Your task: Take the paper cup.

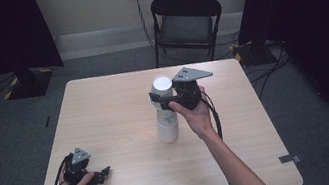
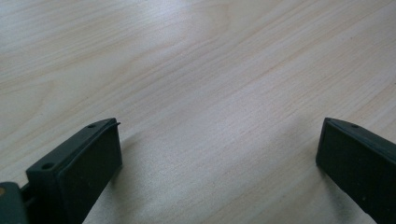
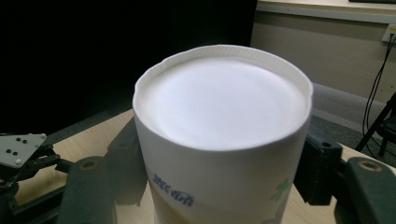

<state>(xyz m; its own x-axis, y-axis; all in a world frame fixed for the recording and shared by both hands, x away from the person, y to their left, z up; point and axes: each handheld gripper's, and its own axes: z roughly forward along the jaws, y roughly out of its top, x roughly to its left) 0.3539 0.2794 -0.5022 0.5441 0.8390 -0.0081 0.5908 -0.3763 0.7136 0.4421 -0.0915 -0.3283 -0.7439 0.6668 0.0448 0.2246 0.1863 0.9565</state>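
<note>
Blue print on cup, too blurry to read.

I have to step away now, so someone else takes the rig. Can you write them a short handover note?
Right hand-held gripper: jaws on either side of the top cup of the cup stack, which stands upside down mid-table; the grip looks closed on it.
Left hand-held gripper: open, empty, low over the table near its front left corner.
Done: top cup gripped near its upper end.
Left: probably lift that cup off the stack and set it down; whether it has started to come free cannot be told.
</note>
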